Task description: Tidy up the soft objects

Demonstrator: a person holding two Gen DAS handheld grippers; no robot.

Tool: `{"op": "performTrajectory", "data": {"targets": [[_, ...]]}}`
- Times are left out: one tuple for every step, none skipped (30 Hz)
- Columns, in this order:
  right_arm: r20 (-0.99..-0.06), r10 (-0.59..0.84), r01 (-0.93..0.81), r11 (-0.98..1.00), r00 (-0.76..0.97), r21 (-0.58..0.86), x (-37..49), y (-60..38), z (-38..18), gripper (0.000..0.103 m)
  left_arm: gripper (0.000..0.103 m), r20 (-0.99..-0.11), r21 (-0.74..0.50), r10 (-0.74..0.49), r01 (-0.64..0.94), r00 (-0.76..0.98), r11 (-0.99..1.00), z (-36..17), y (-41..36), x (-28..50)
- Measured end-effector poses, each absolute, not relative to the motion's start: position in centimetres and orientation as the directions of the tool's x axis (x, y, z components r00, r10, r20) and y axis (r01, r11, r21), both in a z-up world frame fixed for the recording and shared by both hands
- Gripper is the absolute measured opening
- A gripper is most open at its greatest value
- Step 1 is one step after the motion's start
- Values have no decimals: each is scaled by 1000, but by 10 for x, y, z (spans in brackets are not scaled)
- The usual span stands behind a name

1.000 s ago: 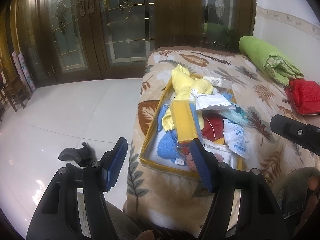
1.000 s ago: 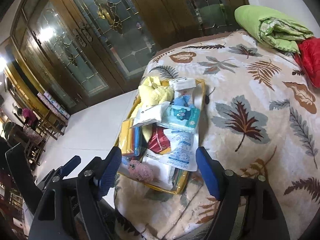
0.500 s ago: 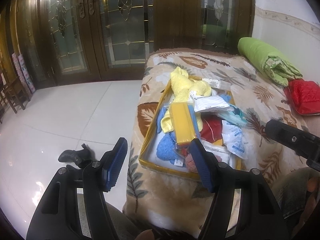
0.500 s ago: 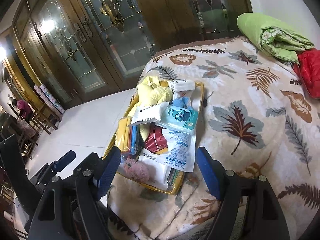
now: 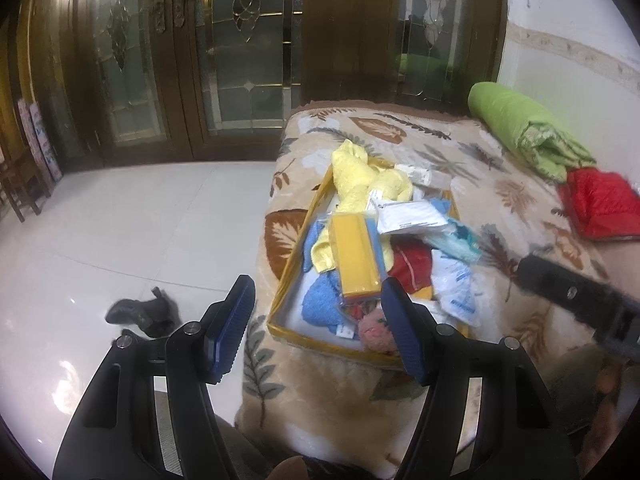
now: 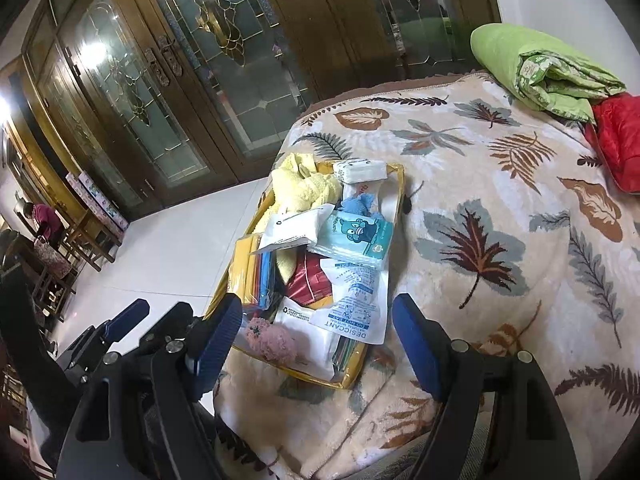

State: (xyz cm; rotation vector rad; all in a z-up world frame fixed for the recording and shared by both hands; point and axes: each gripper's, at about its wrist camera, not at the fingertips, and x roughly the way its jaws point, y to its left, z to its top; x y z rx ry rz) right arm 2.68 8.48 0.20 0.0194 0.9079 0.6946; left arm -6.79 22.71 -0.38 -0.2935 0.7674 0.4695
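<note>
A yellow-rimmed tray (image 5: 289, 276) (image 6: 396, 196) lies on the leaf-patterned blanket, heaped with soft things: a yellow towel (image 5: 360, 180) (image 6: 300, 188), a yellow packet (image 5: 356, 256), a blue cloth (image 5: 320, 304), a red cloth (image 5: 412, 264) (image 6: 308, 280), a pink fluffy item (image 5: 374, 330) (image 6: 272, 340), a teal tissue pack (image 6: 360, 236) and a desiccant bag (image 6: 352, 304). My left gripper (image 5: 316, 324) is open and empty, just short of the tray's near edge. My right gripper (image 6: 316, 340) is open and empty, over the tray's near end.
A folded green quilt (image 5: 524, 128) (image 6: 540, 68) and a red padded item (image 5: 600, 204) (image 6: 620, 140) lie at the bed's far right. A dark shoe (image 5: 140, 312) sits on the white tiled floor left of the bed. Wooden glass doors stand behind.
Both grippers have drawn back slightly from the tray and stay open. Nothing in the tray has moved.
</note>
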Motion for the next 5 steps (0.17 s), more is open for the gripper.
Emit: {"op": "performTrajectory", "data": {"targets": [[-717, 561, -546, 784, 415, 297, 27, 85, 2, 78, 66, -727, -110, 272, -499, 630, 860, -4, 229, -67], [-717, 561, -546, 783, 414, 298, 27, 85, 2, 78, 66, -731, -136, 249, -494, 635, 859, -5, 231, -66], [-717, 562, -547, 783, 413, 298, 27, 85, 2, 78, 66, -736, -142, 242, -493, 633, 858, -7, 232, -64], [-717, 562, -547, 782, 412, 299, 27, 84, 2, 78, 66, -735, -124, 255, -495, 628, 860, -8, 230, -63], [-717, 562, -546, 782, 412, 300, 27, 84, 1, 78, 66, -734, -110, 266, -496, 625, 861, -8, 229, -62]]}}
